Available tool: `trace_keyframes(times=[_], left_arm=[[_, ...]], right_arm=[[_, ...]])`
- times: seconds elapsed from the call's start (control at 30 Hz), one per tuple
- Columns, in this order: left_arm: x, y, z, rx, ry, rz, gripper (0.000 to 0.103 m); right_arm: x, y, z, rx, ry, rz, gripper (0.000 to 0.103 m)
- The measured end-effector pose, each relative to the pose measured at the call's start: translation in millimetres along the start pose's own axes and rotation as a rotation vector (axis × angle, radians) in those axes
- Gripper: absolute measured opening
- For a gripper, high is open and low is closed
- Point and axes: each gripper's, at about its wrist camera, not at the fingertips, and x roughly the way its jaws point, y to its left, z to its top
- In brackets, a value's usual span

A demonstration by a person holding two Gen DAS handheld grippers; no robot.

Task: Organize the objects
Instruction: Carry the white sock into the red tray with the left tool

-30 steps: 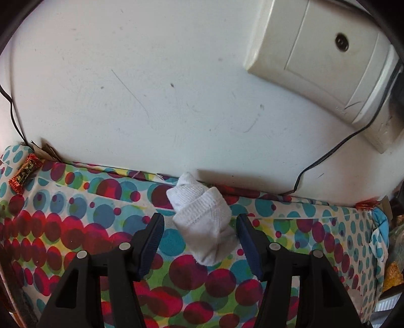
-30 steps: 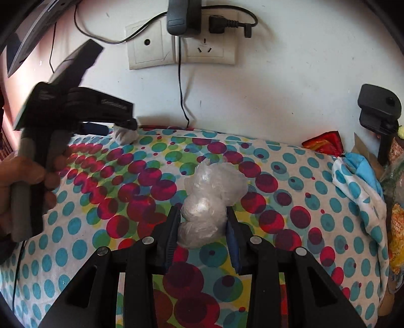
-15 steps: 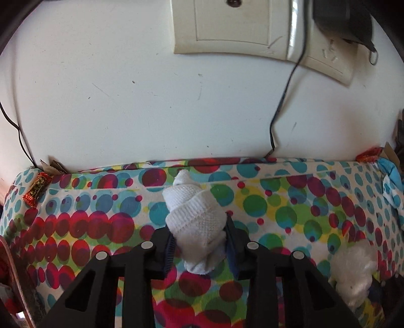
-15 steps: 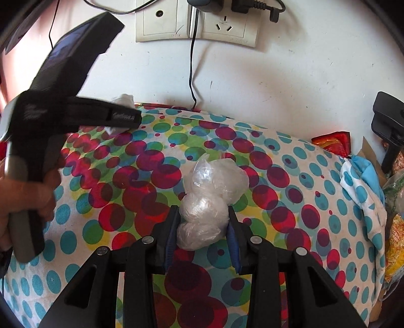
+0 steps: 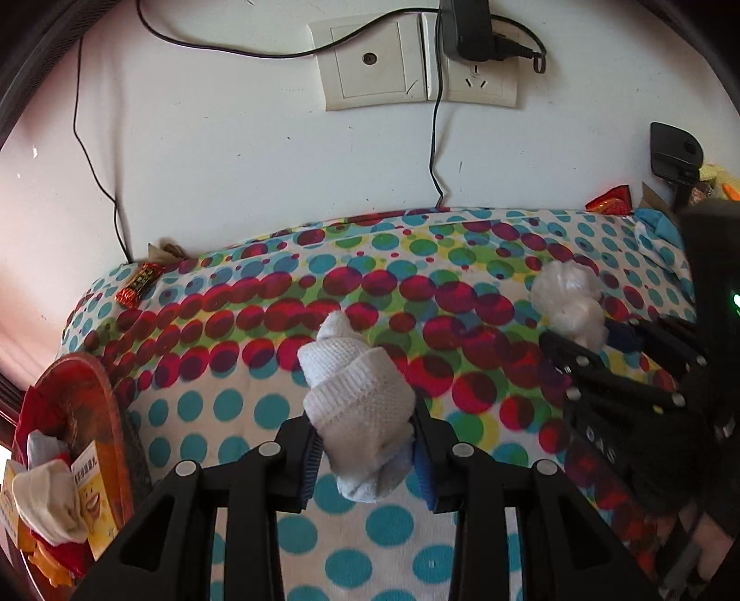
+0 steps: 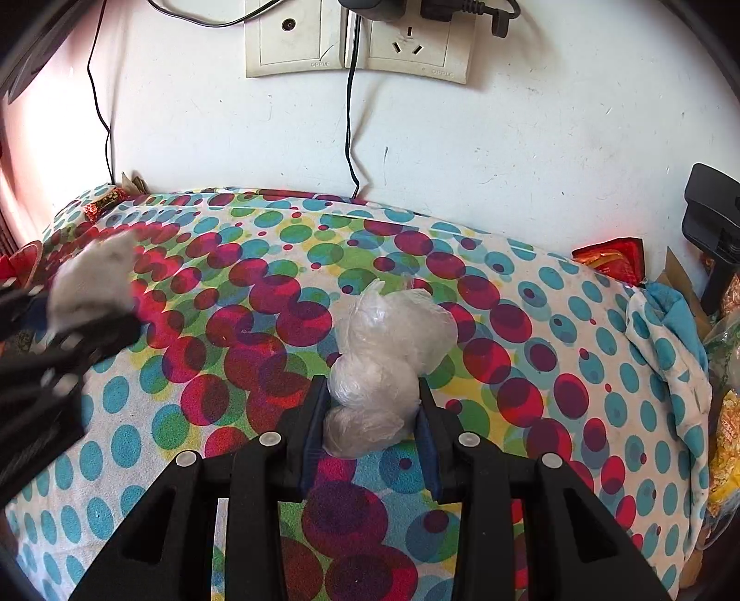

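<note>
A rolled white sock (image 5: 358,402) is pinched between the blue pads of my left gripper (image 5: 365,455), which is shut on it and holds it above the polka-dot cloth (image 5: 231,407). My right gripper (image 6: 370,427) is shut on a crumpled clear plastic bag (image 6: 388,356) that rests over the same cloth (image 6: 532,370). In the left wrist view the right gripper (image 5: 587,340) and the plastic bag (image 5: 571,300) appear at the right. The right wrist view shows the left gripper, blurred, with the sock (image 6: 92,282) at the left edge.
A red tray (image 5: 99,407) with a sock and snack packets sits at the cloth's left end. Wall sockets (image 6: 356,44) with hanging cables are behind. A red candy wrapper (image 5: 141,284) lies at the back left, a red packet (image 6: 610,259) and a black stand (image 6: 712,226) at the right.
My left gripper closed on the white sock and carried it back from the wall toward the left end of the cloth. The right gripper kept its grip on the plastic bag and stayed put.
</note>
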Motion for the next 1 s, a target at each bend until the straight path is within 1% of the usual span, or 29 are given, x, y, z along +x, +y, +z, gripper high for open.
trace_keyframes(times=[0.07, 0.13, 0.27, 0.43, 0.5, 0.6, 0.7, 0.8, 0.87, 0.93, 1.0], left_arm=[[-15.0, -3.1, -8.4, 0.010, -0.001, 0.015, 0.034], [-30.9, -1.8, -21.4, 0.025, -0.007, 0.012, 0.034], [-57.3, 6.6, -43.4, 0.025, -0.027, 0.035, 0.034], [-83.6, 21.4, -61.9, 0.024, -0.049, 0.074, 0.034], [-90.5, 27.9, -68.1, 0.017, -0.054, 0.094, 0.034], [-95.5, 37.7, -75.9, 0.006, -0.042, 0.102, 0.034], [-100.8, 46.9, -83.3, -0.002, -0.046, 0.117, 0.034], [-107.4, 60.0, -88.8, -0.027, -0.053, 0.113, 0.034], [-109.0, 68.2, -91.7, -0.034, -0.043, 0.124, 0.034], [-110.9, 78.7, -95.7, -0.056, -0.043, 0.134, 0.034], [-111.6, 88.8, -99.4, -0.072, -0.031, 0.137, 0.034]], right_arm=[[1.6, 2.8, 0.5, -0.004, 0.000, -0.005, 0.033], [2.9, 6.0, 0.9, -0.007, -0.001, -0.009, 0.033], [2.2, 6.9, -0.6, -0.009, -0.003, -0.012, 0.033], [2.7, 2.6, -2.2, -0.008, -0.003, -0.010, 0.033], [2.1, 6.1, -1.7, -0.014, -0.004, -0.018, 0.033], [1.4, 13.0, -0.9, -0.024, -0.005, -0.031, 0.033], [2.1, 16.8, -1.0, -0.029, -0.005, -0.039, 0.033], [2.4, 22.3, -0.6, -0.036, -0.005, -0.048, 0.033], [2.4, 27.5, 0.3, -0.040, -0.006, -0.053, 0.033], [1.7, 20.1, -0.4, -0.041, -0.005, -0.053, 0.033], [1.6, 22.7, 0.2, -0.043, -0.005, -0.056, 0.033]])
